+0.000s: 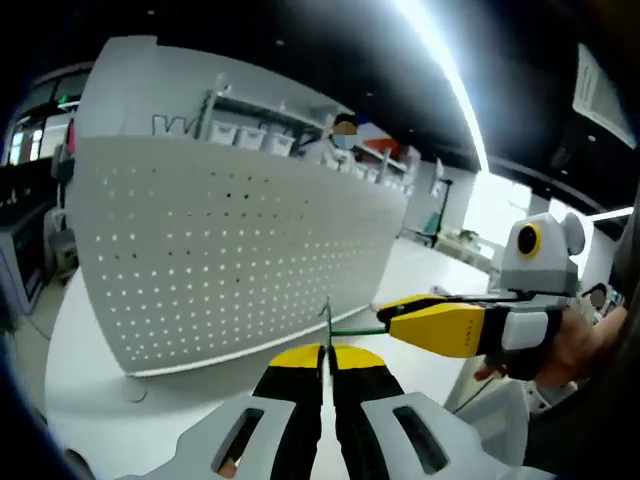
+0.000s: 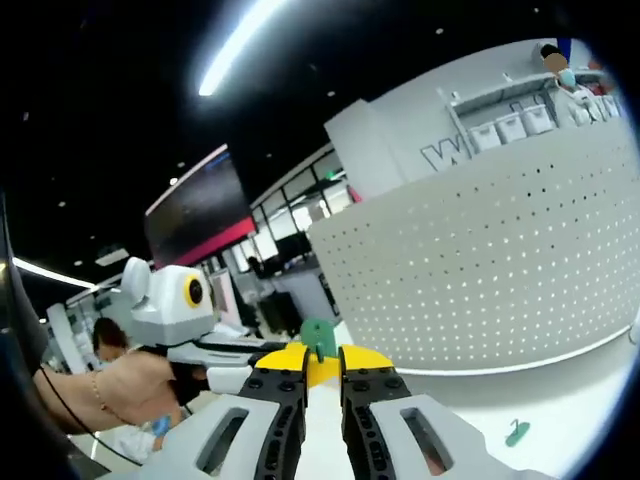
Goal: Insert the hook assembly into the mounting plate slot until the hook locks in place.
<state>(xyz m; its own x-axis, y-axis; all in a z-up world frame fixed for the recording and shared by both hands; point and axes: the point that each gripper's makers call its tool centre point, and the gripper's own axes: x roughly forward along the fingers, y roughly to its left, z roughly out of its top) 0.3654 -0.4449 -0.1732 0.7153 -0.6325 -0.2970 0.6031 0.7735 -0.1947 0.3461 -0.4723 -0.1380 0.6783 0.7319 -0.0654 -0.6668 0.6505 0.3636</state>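
A thin green wire hook (image 1: pixel 345 331) is pinched by both nearly closed grippers, left (image 1: pixel 327 352) and right (image 2: pixel 322 356); white perforated pegboard plate (image 1: pixel 230 255) stands ahead on white table (image 1: pixel 90 400); green piece (image 2: pixel 516 432) lies right.

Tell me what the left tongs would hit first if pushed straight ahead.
Probably the white perforated plate: it stands right beyond the left tongs, which grip a thin green hook piece. Depth is unclear, so the gap is uncertain.
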